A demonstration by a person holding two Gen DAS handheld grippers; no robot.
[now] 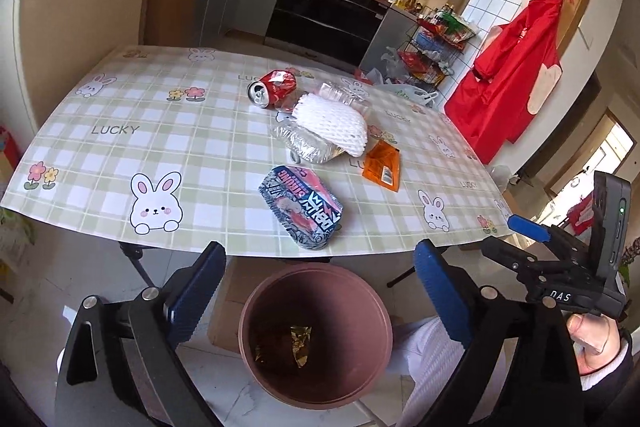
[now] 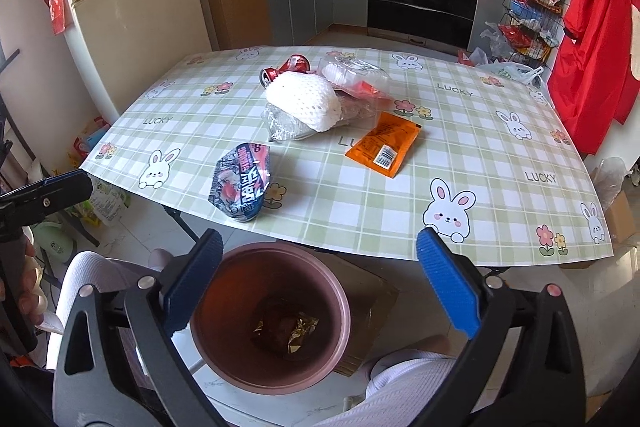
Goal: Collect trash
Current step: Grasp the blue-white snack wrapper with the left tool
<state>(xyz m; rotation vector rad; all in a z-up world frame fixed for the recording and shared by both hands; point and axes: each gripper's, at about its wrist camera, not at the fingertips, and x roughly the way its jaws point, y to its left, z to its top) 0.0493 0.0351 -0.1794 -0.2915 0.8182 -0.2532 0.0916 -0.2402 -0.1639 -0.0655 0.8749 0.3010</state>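
Observation:
A brown bin (image 1: 316,335) (image 2: 270,319) stands on the floor below the table's front edge, with a gold wrapper (image 1: 298,345) (image 2: 298,333) inside. On the table lie a crushed noodle cup (image 1: 302,213) (image 2: 242,185), an orange sachet (image 1: 383,165) (image 2: 384,143), a white foam net (image 1: 332,123) (image 2: 304,99), a foil tray (image 1: 306,145) (image 2: 284,127), clear plastic packaging (image 1: 340,93) (image 2: 356,75) and a red can (image 1: 274,87) (image 2: 286,67). My left gripper (image 1: 320,267) and right gripper (image 2: 320,255) are both open and empty, above the bin.
The table (image 1: 120,155) (image 2: 500,163) has a green checked bunny cloth. A cardboard box (image 1: 228,307) (image 2: 376,299) sits behind the bin. The person's white-clad knees (image 1: 432,367) (image 2: 400,379) flank the bin. A red garment (image 1: 516,67) hangs at right.

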